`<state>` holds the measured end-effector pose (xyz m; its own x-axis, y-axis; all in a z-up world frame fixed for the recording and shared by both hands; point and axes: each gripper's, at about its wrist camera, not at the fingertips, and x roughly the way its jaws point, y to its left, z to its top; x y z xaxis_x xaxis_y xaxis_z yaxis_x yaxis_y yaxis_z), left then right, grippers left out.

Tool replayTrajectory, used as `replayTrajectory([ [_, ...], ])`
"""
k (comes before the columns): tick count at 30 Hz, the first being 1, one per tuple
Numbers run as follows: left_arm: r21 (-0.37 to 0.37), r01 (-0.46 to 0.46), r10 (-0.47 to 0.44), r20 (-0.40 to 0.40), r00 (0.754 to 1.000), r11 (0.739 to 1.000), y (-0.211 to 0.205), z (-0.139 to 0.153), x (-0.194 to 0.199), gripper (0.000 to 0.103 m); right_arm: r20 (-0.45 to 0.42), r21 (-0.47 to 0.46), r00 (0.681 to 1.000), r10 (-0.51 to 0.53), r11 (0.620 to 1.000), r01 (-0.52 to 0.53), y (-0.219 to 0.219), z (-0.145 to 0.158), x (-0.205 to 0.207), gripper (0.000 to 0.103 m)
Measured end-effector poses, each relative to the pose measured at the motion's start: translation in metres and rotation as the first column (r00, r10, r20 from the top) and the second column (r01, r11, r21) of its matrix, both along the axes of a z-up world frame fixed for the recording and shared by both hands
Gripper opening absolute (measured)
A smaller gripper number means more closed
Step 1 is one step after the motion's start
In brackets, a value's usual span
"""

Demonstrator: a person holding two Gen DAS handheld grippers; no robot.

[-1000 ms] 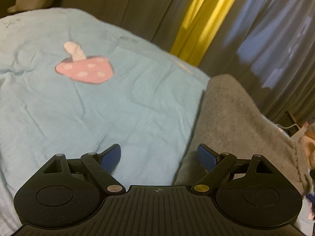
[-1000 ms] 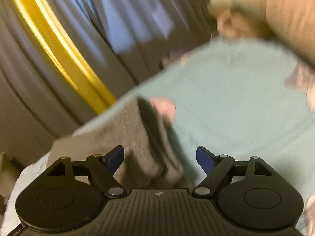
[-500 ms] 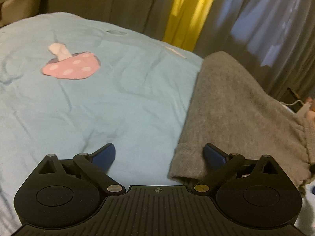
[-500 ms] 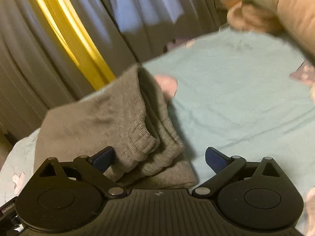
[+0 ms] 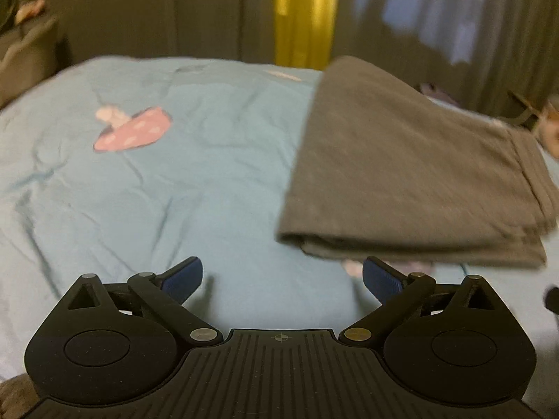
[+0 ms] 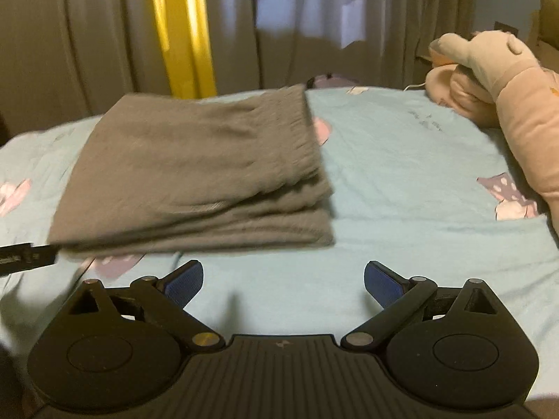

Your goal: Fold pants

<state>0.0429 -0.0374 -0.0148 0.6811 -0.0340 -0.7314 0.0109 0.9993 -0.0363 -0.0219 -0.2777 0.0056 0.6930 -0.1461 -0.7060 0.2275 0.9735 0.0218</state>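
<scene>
Several layers stacked in one grey bundle: pants [image 6: 195,171] folded into a compact rectangle, flat on the pale blue bed [image 6: 401,181], waistband edges piled at the right end in the right wrist view. Looks finished, or very nearly. Best now to leave the stack alone, or at most pat the top layer level; no dragging across the near edge, since loose knit like this likely slides and opens up the fold. Any retreat kept straight back and clear of the cloth.

Left hand-held gripper [image 5: 282,279] spread wide, nothing between the blue pads, just short of the bundle's near left corner [image 5: 412,171], pants ahead and to the right of it. Right hand-held gripper [image 6: 283,279] likewise released and empty, pants ahead and to its left, a strip of bare sheet between. Beyond: pink mushroom print [image 5: 134,129], plush toy [image 6: 496,80] far right, curtains [image 6: 104,35] behind.
</scene>
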Motion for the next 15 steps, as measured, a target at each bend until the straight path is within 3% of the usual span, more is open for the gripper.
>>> replayTrajectory([
  [2, 0.038, 0.052, -0.053, 0.030, 0.998, 0.998, -0.011, 0.011, -0.014, 0.102, -0.031, -0.042, 1.000, 0.001, 0.999, -0.003, 0.014, 0.005, -0.001, 0.099],
  [4, 0.048, 0.084, -0.087, 0.062, 0.994, 0.995, -0.016, 0.024, -0.025, 0.102, -0.032, -0.090, 0.996, 0.083, 0.992, -0.086, 0.027, 0.012, -0.005, 0.099],
  [8, 0.007, 0.120, -0.119, 0.133, 0.984, 0.993, -0.015, 0.048, -0.038, 0.102, 0.083, -0.100, 0.988, 0.133, 0.987, -0.124, 0.034, 0.037, -0.014, 0.099],
  [10, -0.005, 0.117, -0.115, 0.164, 0.980, 0.993, -0.015, 0.056, -0.039, 0.102, 0.100, -0.106, 0.986, 0.137, 0.986, -0.127, 0.038, 0.046, -0.010, 0.099],
  [15, -0.084, 0.114, -0.096, 0.189, 0.977, 0.990, -0.008, 0.047, -0.030, 0.102, 0.151, -0.215, 0.970, 0.189, 0.964, -0.154, 0.057, 0.050, -0.002, 0.099],
])
